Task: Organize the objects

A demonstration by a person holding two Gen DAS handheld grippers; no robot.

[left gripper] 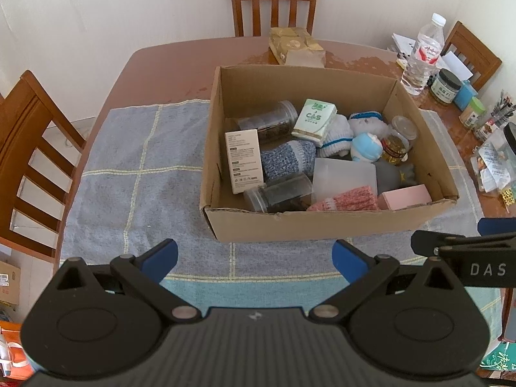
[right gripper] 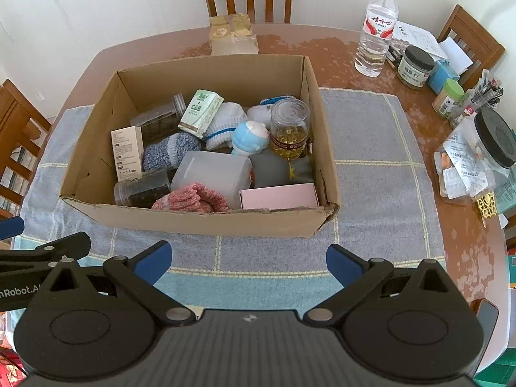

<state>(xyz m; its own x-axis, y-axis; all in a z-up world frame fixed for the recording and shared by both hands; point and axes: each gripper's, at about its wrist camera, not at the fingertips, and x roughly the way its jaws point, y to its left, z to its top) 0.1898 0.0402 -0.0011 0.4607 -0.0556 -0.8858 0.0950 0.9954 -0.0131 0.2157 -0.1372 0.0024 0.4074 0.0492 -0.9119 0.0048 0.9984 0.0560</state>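
An open cardboard box (left gripper: 290, 222) (right gripper: 200, 222) stands on a blue-grey checked cloth (left gripper: 138, 174) (right gripper: 371, 174). Inside lie several things: a white carton (left gripper: 243, 159) (right gripper: 126, 153), a green-and-white pack (left gripper: 314, 121) (right gripper: 200, 113), dark jars (left gripper: 277, 193) (right gripper: 143, 188), a blue-white toy (left gripper: 366, 146) (right gripper: 250, 137), a jar of yellow capsules (right gripper: 289, 129), socks (left gripper: 345, 201) (right gripper: 190, 198), a frosted tub (right gripper: 213, 172) and a pink box (left gripper: 406, 196) (right gripper: 279, 196). My left gripper (left gripper: 254, 259) and right gripper (right gripper: 248, 259) hover open and empty before the box's near wall.
A brown table (left gripper: 161, 67) carries a water bottle (left gripper: 422, 61) (right gripper: 375, 29), jars (right gripper: 414, 66), a black-lidded container (right gripper: 490, 148) and papers at the right, and a gold packet (left gripper: 295, 48) (right gripper: 232, 34) behind the box. Wooden chairs (left gripper: 274, 3) (left gripper: 29, 161) ring the table.
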